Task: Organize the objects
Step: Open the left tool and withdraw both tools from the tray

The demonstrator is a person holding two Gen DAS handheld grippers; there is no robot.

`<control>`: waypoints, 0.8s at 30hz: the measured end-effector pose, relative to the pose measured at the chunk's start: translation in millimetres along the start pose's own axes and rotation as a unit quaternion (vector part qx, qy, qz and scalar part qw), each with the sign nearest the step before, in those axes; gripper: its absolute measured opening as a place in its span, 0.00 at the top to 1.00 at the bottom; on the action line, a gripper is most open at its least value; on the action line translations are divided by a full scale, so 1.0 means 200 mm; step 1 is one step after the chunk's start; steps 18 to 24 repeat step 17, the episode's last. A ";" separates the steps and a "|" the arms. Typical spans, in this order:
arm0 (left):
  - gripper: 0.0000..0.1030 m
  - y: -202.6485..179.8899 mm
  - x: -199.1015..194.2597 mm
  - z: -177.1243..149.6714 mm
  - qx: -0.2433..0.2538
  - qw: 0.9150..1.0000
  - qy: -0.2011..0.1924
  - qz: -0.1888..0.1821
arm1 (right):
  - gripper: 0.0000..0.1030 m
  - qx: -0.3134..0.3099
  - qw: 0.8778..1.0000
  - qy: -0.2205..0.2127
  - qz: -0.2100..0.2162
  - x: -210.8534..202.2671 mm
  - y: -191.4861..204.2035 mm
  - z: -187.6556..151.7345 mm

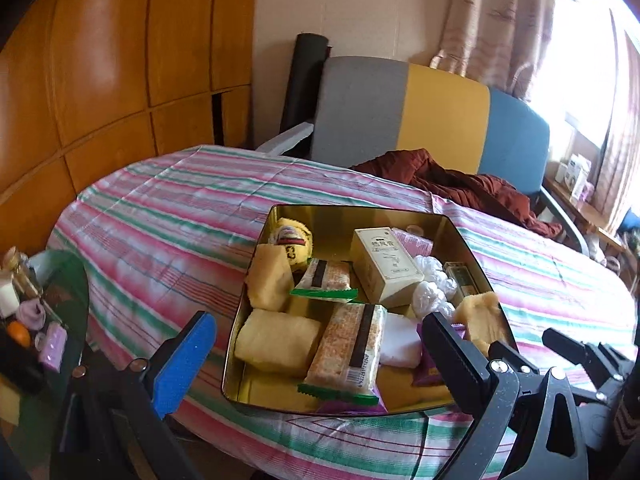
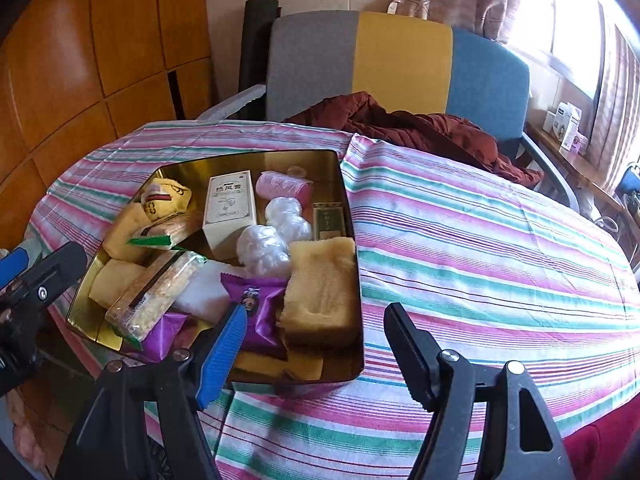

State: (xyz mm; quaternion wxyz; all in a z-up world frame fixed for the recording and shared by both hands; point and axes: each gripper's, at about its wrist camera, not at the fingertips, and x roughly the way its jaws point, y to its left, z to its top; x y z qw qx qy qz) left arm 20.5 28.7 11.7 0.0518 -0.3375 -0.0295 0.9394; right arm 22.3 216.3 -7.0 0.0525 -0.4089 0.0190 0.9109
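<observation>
A gold tin (image 1: pixel 352 209) (image 2: pixel 248 156) stands on the striped tablecloth (image 2: pixel 460 240), filled with snacks and small things. In it lie a cream carton (image 1: pixel 384 264), rice-cracker packs (image 1: pixel 348 352), yellow sponge cakes (image 1: pixel 276 340), white plastic wads (image 2: pixel 264 248), a pink roll (image 2: pixel 280 188) and a purple packet (image 2: pixel 256 304). My left gripper (image 1: pixel 320 360) hangs wide open over the tin's near edge, holding nothing. My right gripper (image 2: pixel 316 354) is open at the tin's near right corner, just short of a big sponge cake (image 2: pixel 320 296), which its pads do not touch.
Behind the table stands a grey, yellow and blue chair (image 1: pixel 440 112) with a dark red garment (image 1: pixel 460 180) draped on it. A low side table (image 1: pixel 60 280) with small items is at the left. Wooden cabinet doors (image 1: pixel 100 80) fill the left; a windowsill with boxes (image 2: pixel 564 124) is at the right.
</observation>
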 end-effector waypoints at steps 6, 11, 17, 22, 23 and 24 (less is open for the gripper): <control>0.00 0.04 0.01 0.00 -0.019 1.000 0.006 0.005 | 0.30 -0.004 1.000 0.001 0.000 0.00 0.02 0.00; 0.00 0.05 0.02 -0.01 -0.018 1.000 0.004 0.007 | 0.30 -0.010 1.000 0.002 0.001 0.01 0.04 0.00; 0.00 0.06 0.03 -0.01 -0.018 1.000 0.005 0.009 | 0.30 -0.021 1.000 0.003 0.009 0.01 0.07 0.00; 0.00 0.06 0.03 -0.01 -0.018 1.000 0.005 0.009 | 0.30 -0.021 1.000 0.003 0.009 0.01 0.07 0.00; 0.00 0.06 0.03 -0.01 -0.018 1.000 0.005 0.009 | 0.30 -0.021 1.000 0.003 0.009 0.01 0.07 0.00; 0.00 0.06 0.03 -0.01 -0.018 1.000 0.005 0.009 | 0.30 -0.021 1.000 0.003 0.009 0.01 0.07 0.00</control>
